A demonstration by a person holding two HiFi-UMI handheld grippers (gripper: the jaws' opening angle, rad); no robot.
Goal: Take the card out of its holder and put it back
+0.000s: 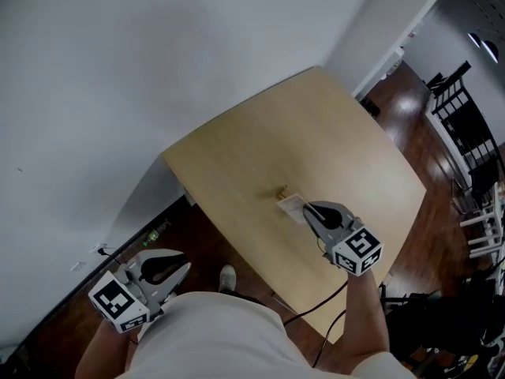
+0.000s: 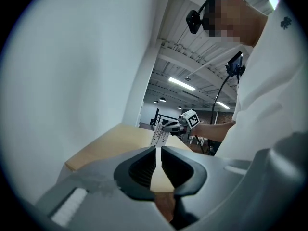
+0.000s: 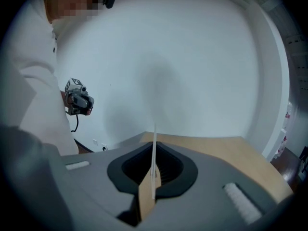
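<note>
A white printed card (image 1: pixel 292 204) is pinched by one edge in my right gripper (image 1: pixel 306 208), which is shut on it over the middle of the light wooden table (image 1: pixel 237 156). Just beyond the card's far edge sits the small wooden holder (image 1: pixel 280 191); whether the card touches it I cannot tell. In the right gripper view the card (image 3: pixel 154 143) stands edge-on between the closed jaws. The left gripper view shows the card (image 2: pixel 159 134) tilted above the table. My left gripper (image 1: pixel 183 268) hangs off the table near my body, shut and empty.
A white wall (image 1: pixel 118 69) runs along the table's far side. Dark wood floor (image 1: pixel 442 212) lies to the right, with black chairs and racks (image 1: pixel 473 148) beyond. A cable (image 1: pixel 316 306) trails from the right gripper across the table's near edge.
</note>
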